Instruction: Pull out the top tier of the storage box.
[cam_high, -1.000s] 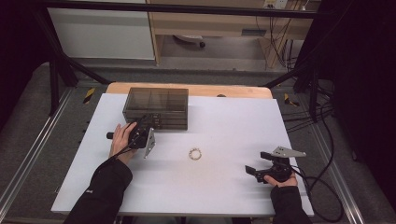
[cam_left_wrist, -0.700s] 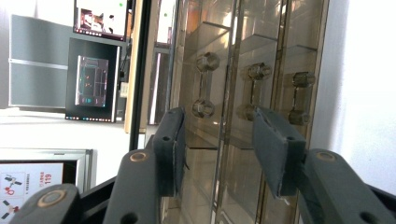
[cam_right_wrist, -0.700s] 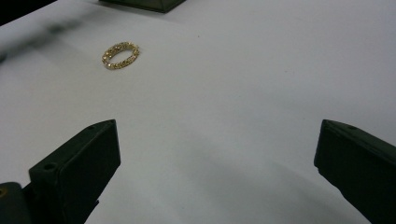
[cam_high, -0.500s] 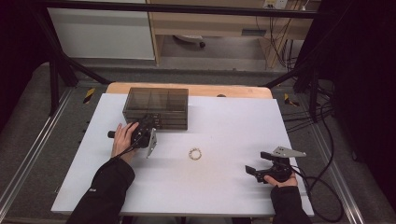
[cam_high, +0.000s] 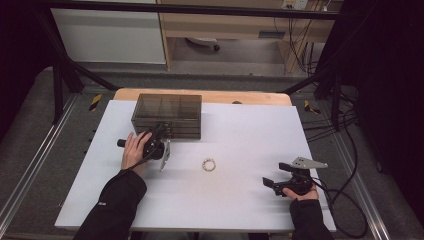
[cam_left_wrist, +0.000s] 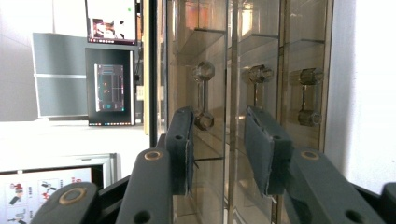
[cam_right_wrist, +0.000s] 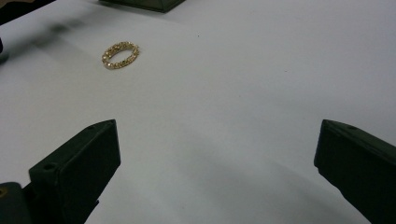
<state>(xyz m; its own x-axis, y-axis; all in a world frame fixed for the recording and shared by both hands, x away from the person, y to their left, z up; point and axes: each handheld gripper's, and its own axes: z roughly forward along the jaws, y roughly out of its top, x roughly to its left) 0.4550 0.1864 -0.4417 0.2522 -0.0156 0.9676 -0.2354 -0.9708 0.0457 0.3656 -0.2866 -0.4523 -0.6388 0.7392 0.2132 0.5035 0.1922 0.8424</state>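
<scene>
A smoky see-through drawer box (cam_high: 167, 115) stands at the back left of the white table (cam_high: 240, 130). My left gripper (cam_high: 159, 132), turned on its side, has its tips right at the box's front. In the left gripper view the gripper (cam_left_wrist: 219, 149) is open a little with nothing between the jaws, and three drawer handles (cam_left_wrist: 258, 88) sit just beyond. A small gold beaded ring (cam_high: 208, 164) lies mid-table. My right gripper (cam_high: 272, 176) rests low at the right front, wide open (cam_right_wrist: 217, 154), pointing toward the gold ring (cam_right_wrist: 120, 54), which lies well ahead of it.
The table's wooden back edge (cam_high: 250, 96) shows behind the white top. Black frame posts (cam_high: 60, 85) and cables (cam_high: 345, 150) flank the table. A monitor and screens (cam_left_wrist: 109, 93) appear beyond the box in the left gripper view.
My left gripper has crept a little closer to the drawer box front. The right gripper and the ring have stayed put.
</scene>
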